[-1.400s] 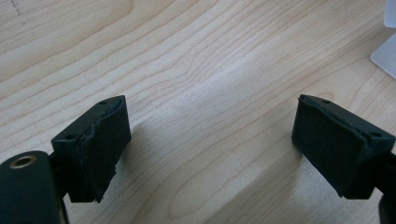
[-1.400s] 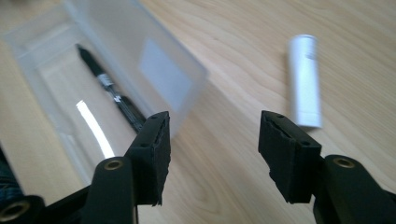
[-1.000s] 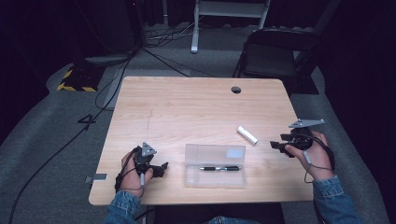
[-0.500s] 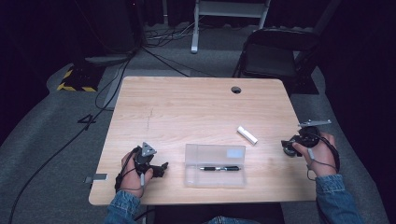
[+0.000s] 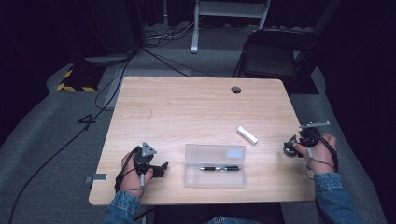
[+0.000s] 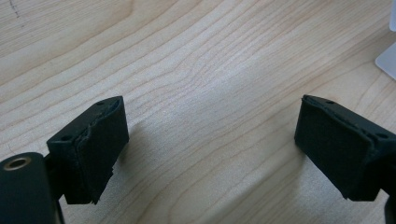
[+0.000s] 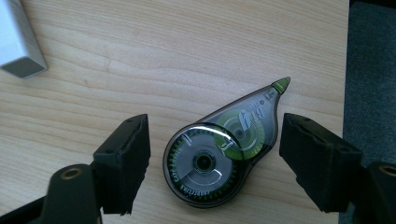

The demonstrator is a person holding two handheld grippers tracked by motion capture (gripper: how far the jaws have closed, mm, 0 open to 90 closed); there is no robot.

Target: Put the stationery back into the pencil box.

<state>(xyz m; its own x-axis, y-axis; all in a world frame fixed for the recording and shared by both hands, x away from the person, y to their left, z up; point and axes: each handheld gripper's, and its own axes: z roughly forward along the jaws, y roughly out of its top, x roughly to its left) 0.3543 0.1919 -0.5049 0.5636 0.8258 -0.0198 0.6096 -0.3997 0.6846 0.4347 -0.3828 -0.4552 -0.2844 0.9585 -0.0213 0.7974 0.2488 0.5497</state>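
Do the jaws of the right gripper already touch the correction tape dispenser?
Apart. The right gripper view shows bare wood between each jaw of the right gripper and the correction tape dispenser.

White block point(image 7: 18, 44) and clear case point(image 6: 386, 58) — both cut off by picture edges.

Blue denim sleeves point(image 5: 332, 198) — black tongs point(image 5: 161, 168) with screw-holed pads point(image 6: 95, 140), grey triangular plates point(image 5: 148, 149), trailing cables.

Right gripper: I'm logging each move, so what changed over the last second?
The right gripper drew back toward the person and came down at the table's right edge, its open jaws either side of the correction tape dispenser, not gripping it. The left gripper, clear case and white eraser stayed put.
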